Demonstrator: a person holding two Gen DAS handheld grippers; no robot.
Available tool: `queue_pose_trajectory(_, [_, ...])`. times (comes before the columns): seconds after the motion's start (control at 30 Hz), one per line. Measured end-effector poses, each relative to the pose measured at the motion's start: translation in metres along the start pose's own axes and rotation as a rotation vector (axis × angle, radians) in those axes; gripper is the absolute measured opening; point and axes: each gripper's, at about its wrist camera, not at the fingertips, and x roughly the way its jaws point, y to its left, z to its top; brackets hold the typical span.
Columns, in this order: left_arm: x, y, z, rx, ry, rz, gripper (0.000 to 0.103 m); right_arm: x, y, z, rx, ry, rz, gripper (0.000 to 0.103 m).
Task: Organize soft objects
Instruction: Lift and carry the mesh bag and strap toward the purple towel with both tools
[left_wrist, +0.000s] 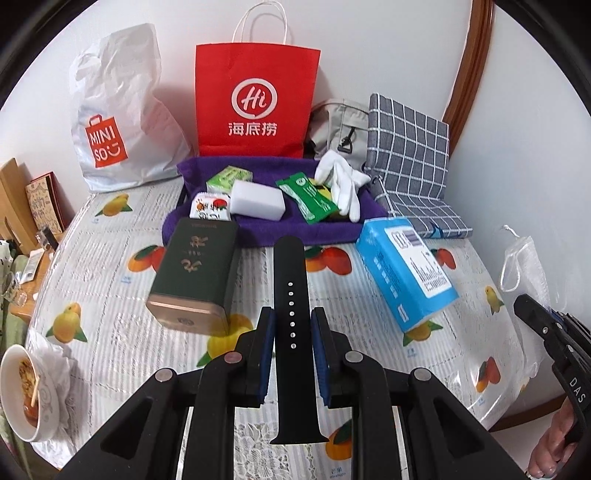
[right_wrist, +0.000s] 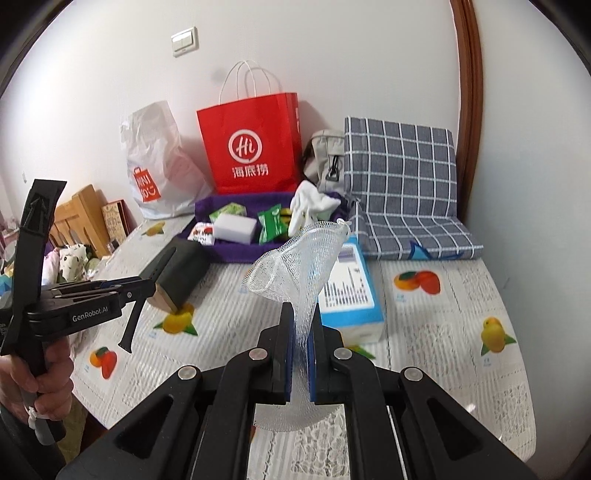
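Observation:
My left gripper (left_wrist: 291, 317) is shut on a black watch strap (left_wrist: 290, 280) and holds it above the table, pointing toward the purple cloth tray (left_wrist: 258, 232). My right gripper (right_wrist: 302, 314) is shut on a white mesh net bag (right_wrist: 299, 254) that stands up from its jaws. The tray holds a white sponge (left_wrist: 258, 201), a green packet (left_wrist: 308, 199), white gloves (left_wrist: 343, 184) and small snack packs (left_wrist: 210, 208). In the right wrist view the left gripper (right_wrist: 147, 286) shows at the left with the strap (right_wrist: 159, 266), and the tray (right_wrist: 236, 251) lies ahead.
A dark green tin (left_wrist: 195, 273) and a blue box (left_wrist: 406, 266) lie in front of the tray. A red paper bag (left_wrist: 255, 99), a white Miniso bag (left_wrist: 118, 122), a grey pouch (left_wrist: 340, 125) and a checked cushion (left_wrist: 410, 158) stand at the wall. A bowl (left_wrist: 26, 391) sits at the left edge.

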Motion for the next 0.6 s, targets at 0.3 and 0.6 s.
queue_pose_trajectory(0.3, [0.002, 0.008, 0.026, -0.009, -0.013, 0.010, 0.019, 0.006, 0.004, 0.031, 0.004, -0.034, 0.015, 0.006])
queue_pose_trajectory(0.6, [0.010, 0.015, 0.056, -0.013, -0.015, 0.025, 0.019, 0.021, 0.009, 0.058, -0.010, -0.050, 0.029, 0.006])
